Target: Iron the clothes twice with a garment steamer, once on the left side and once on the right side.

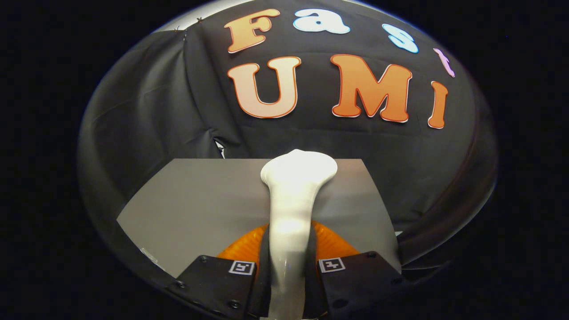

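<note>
Our gripper (pixel 288 266) clamps the white steamer (pixel 293 200) handle; its head rises above the grey table (pixel 191 200).

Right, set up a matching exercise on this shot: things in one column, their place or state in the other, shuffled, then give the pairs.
Things:
1. garment steamer
2. hand-held gripper
3. grey tabletop
4. black cloth wall

Place or state:
A. hangs behind the table
B. flat surface beneath the steamer's head
C. white, its handle clamped between the two fingers, head pointing ahead
D. shut on the steamer's handle

Pairs: 1-C, 2-D, 3-B, 4-A
</note>
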The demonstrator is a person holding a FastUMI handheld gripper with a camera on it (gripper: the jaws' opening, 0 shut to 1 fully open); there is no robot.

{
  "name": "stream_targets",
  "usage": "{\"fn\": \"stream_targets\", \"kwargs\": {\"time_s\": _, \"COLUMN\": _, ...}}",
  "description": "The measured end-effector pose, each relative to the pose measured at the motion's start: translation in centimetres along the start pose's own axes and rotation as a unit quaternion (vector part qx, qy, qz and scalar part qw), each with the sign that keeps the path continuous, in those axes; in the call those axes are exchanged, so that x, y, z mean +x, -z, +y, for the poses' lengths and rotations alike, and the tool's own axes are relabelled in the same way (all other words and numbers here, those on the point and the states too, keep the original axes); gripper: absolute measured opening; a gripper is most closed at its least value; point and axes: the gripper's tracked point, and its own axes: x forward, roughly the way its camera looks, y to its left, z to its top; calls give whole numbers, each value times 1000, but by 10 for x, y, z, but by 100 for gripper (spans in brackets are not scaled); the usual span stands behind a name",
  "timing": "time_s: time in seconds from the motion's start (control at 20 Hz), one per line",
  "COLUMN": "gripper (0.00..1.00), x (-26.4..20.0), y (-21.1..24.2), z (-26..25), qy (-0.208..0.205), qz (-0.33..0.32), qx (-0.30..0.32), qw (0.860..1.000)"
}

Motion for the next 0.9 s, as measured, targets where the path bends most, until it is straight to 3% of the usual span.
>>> {"fn": "stream_targets", "kwargs": {"time_s": 0.15, "gripper": 38, "x": -17, "y": -5, "z": 6, "qy": -7, "qz": -23, "qx": -35, "qw": 999}}
{"fn": "stream_targets", "kwargs": {"time_s": 0.45, "gripper": 38, "x": -75, "y": -19, "z": 27, "qy": -61, "qz": -73, "qx": -43, "qw": 995}}
{"fn": "stream_targets", "kwargs": {"time_s": 0.9, "gripper": 38, "x": -179, "y": -52, "z": 31, "qy": -103, "qz": -177, "qx": -79, "qw": 976}}
